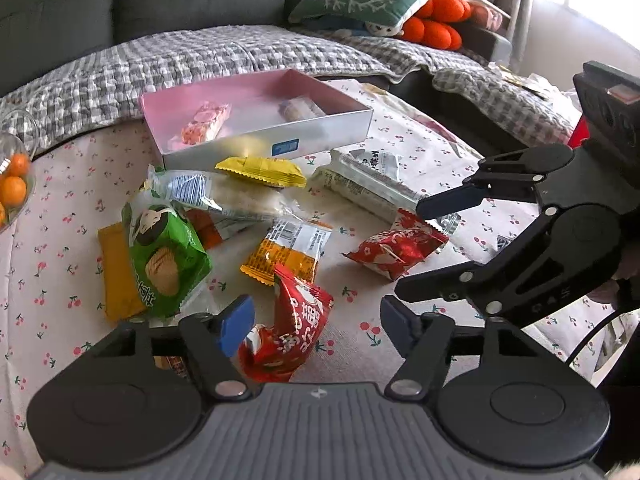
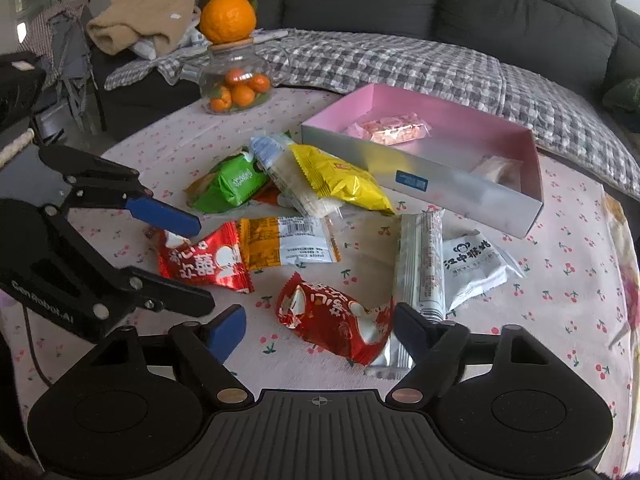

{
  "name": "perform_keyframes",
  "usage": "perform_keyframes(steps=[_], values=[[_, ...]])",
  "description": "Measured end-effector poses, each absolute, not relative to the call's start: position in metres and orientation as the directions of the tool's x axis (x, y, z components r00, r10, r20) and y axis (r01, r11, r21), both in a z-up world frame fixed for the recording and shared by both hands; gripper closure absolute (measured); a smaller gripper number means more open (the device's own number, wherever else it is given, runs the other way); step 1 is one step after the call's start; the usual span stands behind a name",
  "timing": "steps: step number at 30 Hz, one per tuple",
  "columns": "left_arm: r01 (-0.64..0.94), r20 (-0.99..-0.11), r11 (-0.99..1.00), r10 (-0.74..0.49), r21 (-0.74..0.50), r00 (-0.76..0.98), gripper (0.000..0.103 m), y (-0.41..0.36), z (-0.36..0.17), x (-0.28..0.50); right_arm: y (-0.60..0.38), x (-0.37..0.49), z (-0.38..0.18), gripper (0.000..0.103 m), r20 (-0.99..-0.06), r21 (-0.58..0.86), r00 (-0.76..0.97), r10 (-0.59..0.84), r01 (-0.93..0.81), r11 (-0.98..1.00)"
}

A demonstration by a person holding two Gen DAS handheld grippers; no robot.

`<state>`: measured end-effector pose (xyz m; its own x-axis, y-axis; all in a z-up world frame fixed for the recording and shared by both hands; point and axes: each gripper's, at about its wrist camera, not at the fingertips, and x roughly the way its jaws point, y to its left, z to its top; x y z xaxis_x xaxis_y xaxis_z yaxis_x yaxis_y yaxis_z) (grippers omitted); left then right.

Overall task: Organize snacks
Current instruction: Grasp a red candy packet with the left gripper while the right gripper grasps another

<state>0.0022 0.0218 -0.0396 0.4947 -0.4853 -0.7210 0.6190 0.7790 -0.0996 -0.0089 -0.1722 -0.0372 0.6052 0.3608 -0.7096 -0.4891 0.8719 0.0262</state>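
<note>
Loose snack packets lie on a table with a cherry-print cloth (image 1: 60,240). My left gripper (image 1: 316,326) is open around a crumpled red packet (image 1: 292,320); its left pad (image 1: 236,328) is at the packet's edge and the right pad stands clear. My right gripper (image 2: 318,330) is open around another red packet (image 2: 332,320), whose end lies against the right finger (image 2: 408,328). Each gripper shows in the other's view: the right gripper (image 1: 416,250) and the left gripper (image 2: 202,266). Behind stands a box (image 1: 240,148) (image 2: 460,192) with a pink inside, holding a pink packet (image 2: 396,128) and a pale one.
Green (image 1: 164,256), yellow (image 1: 260,172), orange-and-white (image 1: 288,248) and long silver (image 2: 420,264) packets lie in the middle. A glass jar of small oranges (image 2: 236,80) stands at the table's far left edge. A sofa with a chequered blanket (image 2: 400,60) is behind.
</note>
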Motion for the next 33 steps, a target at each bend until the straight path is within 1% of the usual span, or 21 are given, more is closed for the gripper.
perform_keyframes(steps=[3,4,5,6,7,9,12,17,19,21,23,25,26,33], values=[[0.616,-0.729,0.78,-0.484,-0.108,0.485,0.04,0.023,-0.043,0.004,-0.168,-0.007,-0.04,0.029,-0.714,0.006,0.607,0.349,-0.493,0.87],[0.616,-0.732,0.78,-0.481,-0.107,0.483,0.041,0.022,-0.043,0.005,-0.168,-0.006,-0.041,0.033,-0.718,0.003,0.604,0.345,-0.493,0.87],[0.617,-0.738,0.779,-0.48,-0.111,0.474,0.045,0.022,-0.044,0.006,-0.167,-0.005,-0.043,0.038,-0.722,-0.001,0.602,0.341,-0.494,0.87],[0.617,-0.746,0.778,-0.48,-0.119,0.462,0.048,0.021,-0.046,0.007,-0.166,-0.004,-0.044,0.039,-0.726,-0.006,0.599,0.337,-0.496,0.868],[0.616,-0.752,0.778,-0.48,-0.126,0.452,0.049,0.021,-0.048,0.008,-0.164,-0.004,-0.045,0.041,-0.731,-0.014,0.597,0.331,-0.499,0.867],[0.615,-0.763,0.778,-0.473,-0.128,0.44,0.052,0.021,-0.052,0.009,-0.162,-0.003,-0.048,0.042,-0.737,-0.031,0.596,0.319,-0.501,0.865],[0.615,-0.772,0.78,-0.46,-0.115,0.439,0.056,0.02,-0.055,0.009,-0.16,-0.003,-0.051,0.046,-0.741,-0.04,0.595,0.312,-0.503,0.863],[0.606,-0.772,0.787,-0.456,-0.118,0.442,0.058,0.024,-0.055,0.01,-0.16,-0.004,-0.051,0.047,-0.74,-0.037,0.597,0.311,-0.496,0.867],[0.602,-0.773,0.79,-0.453,-0.116,0.444,0.061,0.025,-0.055,0.01,-0.16,-0.003,-0.051,0.047,-0.74,-0.031,0.596,0.312,-0.493,0.87],[0.597,-0.773,0.794,-0.449,-0.116,0.448,0.068,0.026,-0.055,0.01,-0.16,-0.003,-0.05,0.048,-0.739,-0.025,0.596,0.313,-0.49,0.872],[0.589,-0.772,0.799,-0.45,-0.124,0.448,0.072,0.026,-0.055,0.012,-0.159,-0.002,-0.049,0.051,-0.739,-0.024,0.597,0.312,-0.486,0.874],[0.58,-0.771,0.804,-0.452,-0.134,0.449,0.073,0.027,-0.054,0.013,-0.159,-0.002,-0.047,0.056,-0.741,-0.021,0.595,0.312,-0.484,0.875],[0.576,-0.77,0.806,-0.453,-0.137,0.45,0.073,0.028,-0.054,0.013,-0.159,-0.001,-0.046,0.064,-0.745,-0.008,0.587,0.317,-0.483,0.876],[0.57,-0.764,0.809,-0.457,-0.144,0.455,0.075,0.028,-0.051,0.011,-0.162,0.004,-0.043,0.065,-0.756,0.027,0.576,0.312,-0.448,0.894]])
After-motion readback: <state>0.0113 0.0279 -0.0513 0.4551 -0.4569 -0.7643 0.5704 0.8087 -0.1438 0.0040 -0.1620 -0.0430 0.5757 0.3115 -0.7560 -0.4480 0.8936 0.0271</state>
